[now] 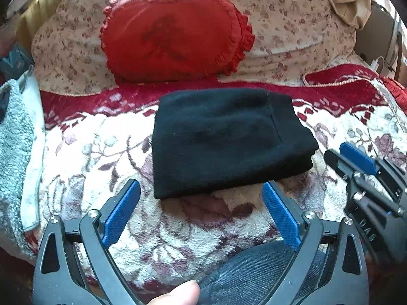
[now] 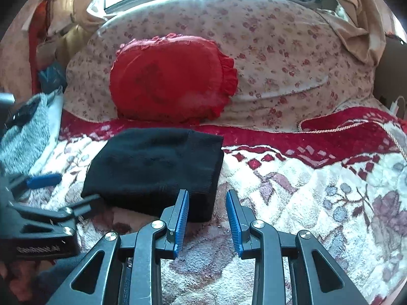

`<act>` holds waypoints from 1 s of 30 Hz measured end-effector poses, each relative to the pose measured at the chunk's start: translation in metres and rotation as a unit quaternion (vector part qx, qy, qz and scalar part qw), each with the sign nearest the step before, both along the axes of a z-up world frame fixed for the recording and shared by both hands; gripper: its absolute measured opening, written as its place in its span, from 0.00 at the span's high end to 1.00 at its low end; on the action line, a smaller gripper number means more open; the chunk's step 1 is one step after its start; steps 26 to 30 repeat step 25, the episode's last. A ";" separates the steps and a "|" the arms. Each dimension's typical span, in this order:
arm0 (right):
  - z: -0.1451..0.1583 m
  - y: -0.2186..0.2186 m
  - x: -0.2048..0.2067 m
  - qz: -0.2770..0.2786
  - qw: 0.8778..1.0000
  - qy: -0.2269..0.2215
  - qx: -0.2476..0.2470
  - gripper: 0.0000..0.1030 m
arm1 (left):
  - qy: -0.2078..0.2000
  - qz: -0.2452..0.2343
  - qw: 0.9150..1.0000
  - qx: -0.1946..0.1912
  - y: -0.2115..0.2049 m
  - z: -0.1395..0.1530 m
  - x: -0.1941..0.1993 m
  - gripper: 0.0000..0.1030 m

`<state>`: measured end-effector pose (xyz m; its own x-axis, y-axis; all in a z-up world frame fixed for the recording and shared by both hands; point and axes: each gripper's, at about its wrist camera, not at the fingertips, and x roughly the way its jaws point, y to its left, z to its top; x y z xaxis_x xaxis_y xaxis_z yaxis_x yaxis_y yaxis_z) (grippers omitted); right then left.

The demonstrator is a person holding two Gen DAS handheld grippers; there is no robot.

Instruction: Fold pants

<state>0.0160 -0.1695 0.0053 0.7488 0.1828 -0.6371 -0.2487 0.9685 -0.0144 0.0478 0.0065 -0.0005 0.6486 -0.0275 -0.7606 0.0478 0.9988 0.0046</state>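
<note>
Home bedroom: blanketed bed, pillows

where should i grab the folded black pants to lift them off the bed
Grip the pants at the thick stacked edge by the near right corner, coming low from the near side. There the layers end in a raised step above the blanket, so one jaw can slide under and pinch all of them.

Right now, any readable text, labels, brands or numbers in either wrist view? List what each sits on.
Right gripper body, seen from the left wrist: raised lettering, roughly "DAS", too blurred to confirm.
Left gripper body, seen from the right wrist: a line of light lettering, too blurred to read.
Black pants, red pillow, blanket: no text, only patterns.
</note>
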 end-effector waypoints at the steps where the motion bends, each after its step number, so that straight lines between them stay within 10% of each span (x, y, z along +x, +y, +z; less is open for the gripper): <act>1: -0.001 0.003 0.000 0.004 1.000 -0.002 -0.010 0.72 | -0.003 0.003 1.000 -0.002 0.002 0.002 -0.001 0.01; 30: -0.002 0.006 -0.003 -0.012 0.999 -0.012 -0.040 0.72 | 0.022 -0.009 1.000 0.012 -0.010 -0.009 -0.005 0.01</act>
